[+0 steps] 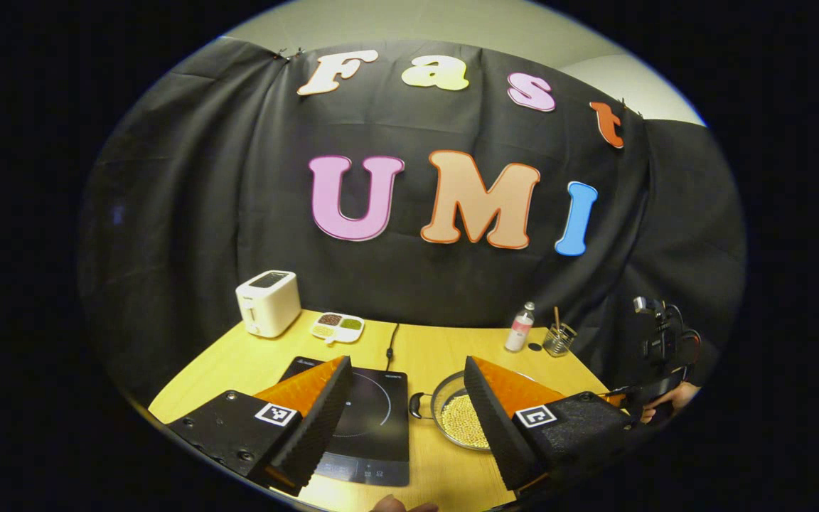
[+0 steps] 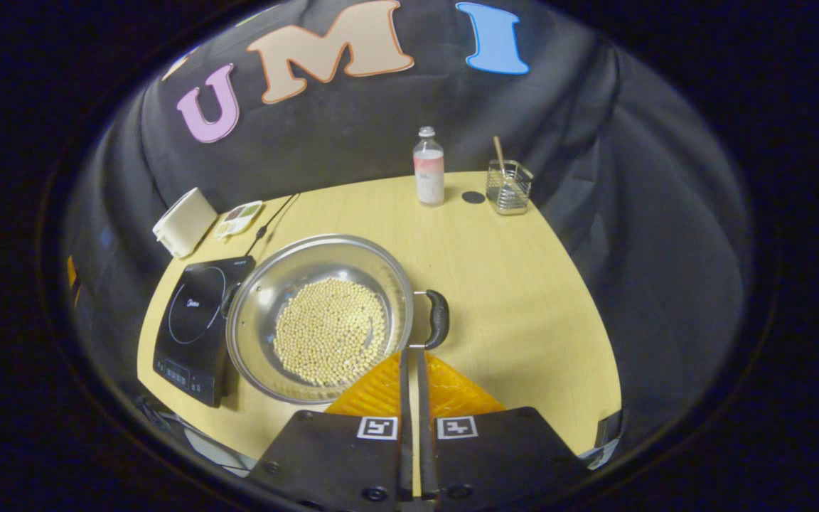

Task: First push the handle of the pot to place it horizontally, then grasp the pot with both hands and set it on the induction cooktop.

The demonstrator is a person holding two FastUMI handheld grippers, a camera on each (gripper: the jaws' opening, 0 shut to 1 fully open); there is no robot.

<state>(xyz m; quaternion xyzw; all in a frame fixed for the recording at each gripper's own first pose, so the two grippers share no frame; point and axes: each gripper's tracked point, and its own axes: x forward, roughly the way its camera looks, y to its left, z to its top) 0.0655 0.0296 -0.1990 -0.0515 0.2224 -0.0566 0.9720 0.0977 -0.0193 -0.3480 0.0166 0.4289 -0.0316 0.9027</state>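
Sitting just beyond closed right tool (image 2: 413, 350): pot (image 2: 320, 318).

At the back left of my table (image 2: 523, 284) stands a white toaster (image 1: 268, 302), and just beside it lies a small divided dish (image 1: 338, 327) with brown, green and pale fillings in its compartments. A black cord (image 1: 391, 341) runs across the wood toward the wall cloth behind. Over at the back right I see a clear bottle (image 2: 429, 167) with a pink label standing upright, a dark round spot (image 2: 473, 197) just beside it, and a wire holder (image 2: 509, 186) with a stick leaning in it.
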